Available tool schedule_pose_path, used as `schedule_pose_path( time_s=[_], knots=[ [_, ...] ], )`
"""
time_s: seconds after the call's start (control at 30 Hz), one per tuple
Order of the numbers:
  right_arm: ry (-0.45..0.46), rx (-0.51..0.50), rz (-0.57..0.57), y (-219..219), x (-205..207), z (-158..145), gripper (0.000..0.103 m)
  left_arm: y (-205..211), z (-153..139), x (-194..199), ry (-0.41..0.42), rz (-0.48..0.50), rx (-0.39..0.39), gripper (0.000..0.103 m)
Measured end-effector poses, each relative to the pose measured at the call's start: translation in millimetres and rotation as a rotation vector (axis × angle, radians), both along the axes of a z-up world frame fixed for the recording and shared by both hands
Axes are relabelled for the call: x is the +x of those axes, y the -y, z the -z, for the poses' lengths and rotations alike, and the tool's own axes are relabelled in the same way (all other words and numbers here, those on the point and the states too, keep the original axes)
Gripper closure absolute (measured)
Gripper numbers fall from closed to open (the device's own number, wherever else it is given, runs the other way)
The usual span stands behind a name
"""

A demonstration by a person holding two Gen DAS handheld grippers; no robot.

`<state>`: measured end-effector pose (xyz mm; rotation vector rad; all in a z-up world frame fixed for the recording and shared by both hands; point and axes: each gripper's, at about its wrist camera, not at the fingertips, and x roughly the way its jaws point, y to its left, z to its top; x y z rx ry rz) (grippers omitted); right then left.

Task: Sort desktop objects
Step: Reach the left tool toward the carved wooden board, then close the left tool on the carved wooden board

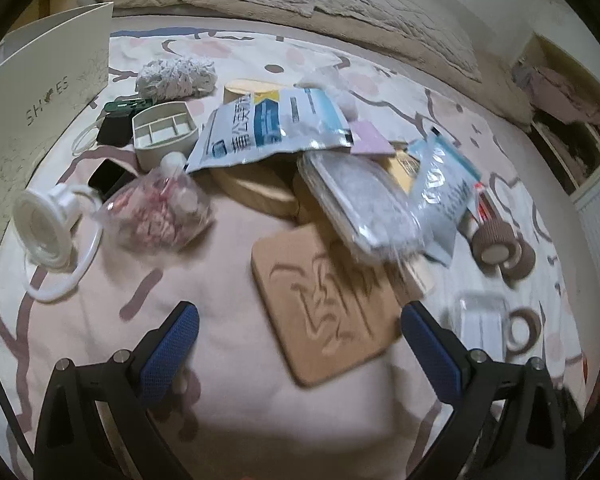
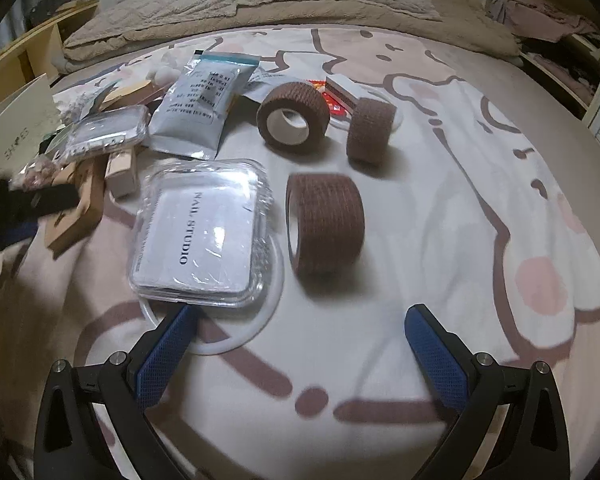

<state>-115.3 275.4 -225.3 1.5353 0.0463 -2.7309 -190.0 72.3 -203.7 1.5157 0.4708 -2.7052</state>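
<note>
My left gripper (image 1: pixel 300 332) is open and empty above a tan cork coaster (image 1: pixel 324 308) lying on the patterned bedsheet. Behind it is a heap: a clear flat case (image 1: pixel 356 204), blue-white pouches (image 1: pixel 276 128), a bag of pink beads (image 1: pixel 160 212), a divided grey tray (image 1: pixel 164 132). My right gripper (image 2: pixel 300 332) is open and empty, just short of a brown bandage roll (image 2: pixel 326 224). Two more brown rolls (image 2: pixel 294 114) (image 2: pixel 370 130) stand further back. A clear "NAIL STUDIO" box (image 2: pixel 204 236) lies by my left finger.
A white shoe box (image 1: pixel 32 120) stands at the left. A white round fan with cable (image 1: pixel 40 228) lies beside it. A silver-blue pouch (image 2: pixel 198 108) and wooden pieces (image 2: pixel 120 172) lie behind the box. A quilt (image 2: pixel 260 0) lies along the back. The left gripper's dark body (image 2: pixel 8 212) shows at the left edge.
</note>
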Motion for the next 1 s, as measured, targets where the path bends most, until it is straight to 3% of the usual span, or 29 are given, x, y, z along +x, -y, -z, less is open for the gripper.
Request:
schedule_pose_path(
  time_s=[0.6,0.77,1.0],
  knots=[
    [-0.050,-0.016,0.024,1,28,0,0.000,-5,8,-41,0.032,0.088,-0.118,0.000],
    [-0.062,-0.022,0.025,2,30,0,0.000,0,11,-35,0.030,0.105,-0.112,0.000],
    [-0.072,-0.023,0.025,3,31,0,0.000,11,14,-16,0.018,0.109,-0.162,0.000]
  ],
)
